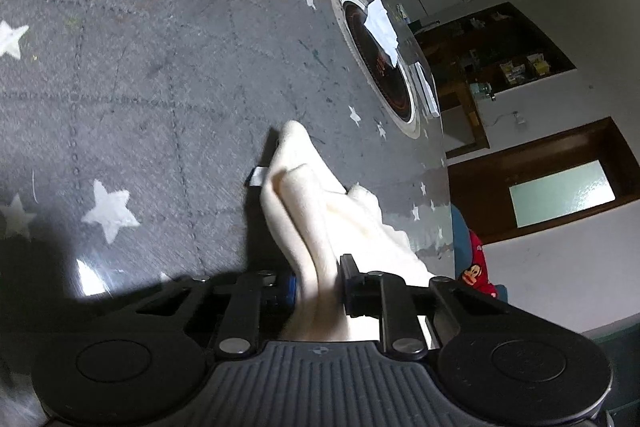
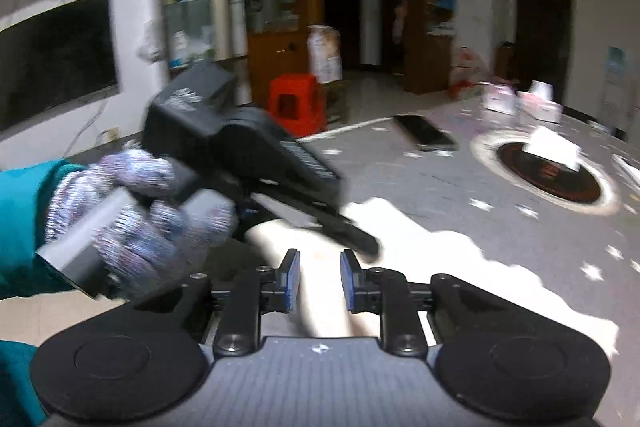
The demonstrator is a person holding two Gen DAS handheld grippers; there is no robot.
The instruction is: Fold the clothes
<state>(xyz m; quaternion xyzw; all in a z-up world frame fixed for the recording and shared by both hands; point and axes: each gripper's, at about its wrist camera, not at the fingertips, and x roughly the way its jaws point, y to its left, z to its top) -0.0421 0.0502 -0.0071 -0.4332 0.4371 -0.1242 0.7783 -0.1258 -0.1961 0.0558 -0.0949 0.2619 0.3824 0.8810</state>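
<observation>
1. Our left tool (image 1: 318,285) is pinched on a raised fold of the cream garment (image 1: 304,195), whose long axis runs straight ahead from the fingers.
2. Our right tool (image 2: 320,281) stands part-open just above the same cloth (image 2: 420,247) — whether it touches, we cannot tell.
3. The rest lies spread on the star-print surface (image 1: 140,87), right of the left tool.
</observation>
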